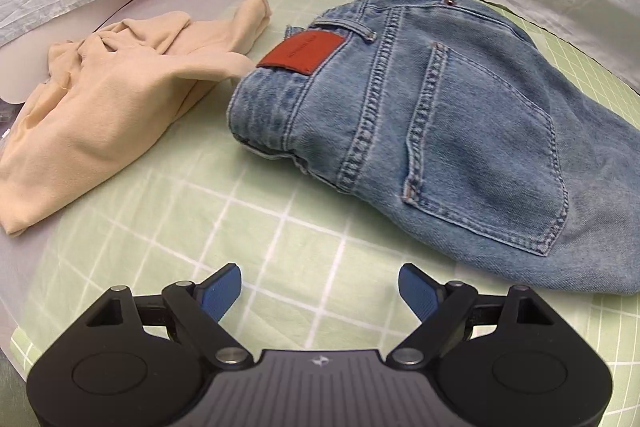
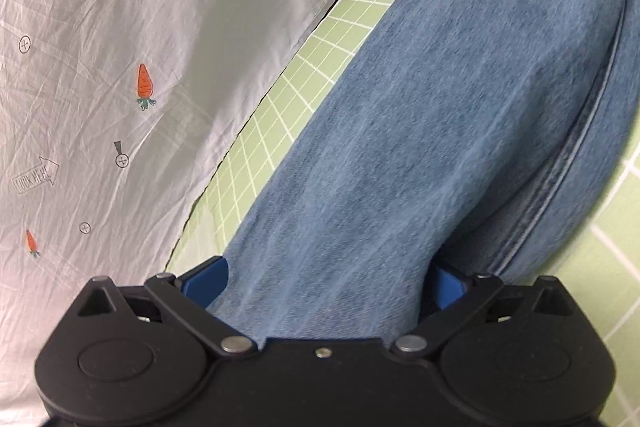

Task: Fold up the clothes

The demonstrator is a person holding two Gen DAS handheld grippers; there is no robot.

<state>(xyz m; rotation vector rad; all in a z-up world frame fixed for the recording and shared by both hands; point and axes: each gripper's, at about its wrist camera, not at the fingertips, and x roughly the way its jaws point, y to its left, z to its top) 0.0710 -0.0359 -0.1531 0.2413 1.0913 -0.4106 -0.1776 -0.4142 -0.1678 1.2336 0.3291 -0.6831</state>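
While both grippers stand wide, the fold is at a hand-over point and the next grasp must be chosen with care. Start with what lies nearest the fingers.

Right gripper [image 2: 326, 287]: the jaws are spread as far as they go, and denim of the jeans [image 2: 440, 107] lies between the blue pads [image 2: 208, 283], running forward from them in a long band. Whether the pads press on the cloth cannot be settled by sight; at this spread it is judged loose, not held. The band's thick seam runs just right of the right finger. Before any pull, take up every layer of the band, seam included, and close fully; a partial bite will probably drag only the top layer.

Left gripper [image 1: 320, 289]: the jaws stand well open and empty, with only bare green grid mat [image 1: 180, 227] between and just ahead of the fingers. Ahead and to the right lies the seat of the jeans [image 1: 440, 115], back pocket and red waist patch [image 1: 302, 53] uppermost. Approach low along the mat and slide one finger beneath the near edge, so that the layers are caught together.

Farther ahead and to the left lies a crumpled beige garment [image 1: 112, 99], near the waistband; whether they touch is unclear. Keep it clear of the fold. Beyond both, printed white sheet [image 2: 120, 67] borders the mat.
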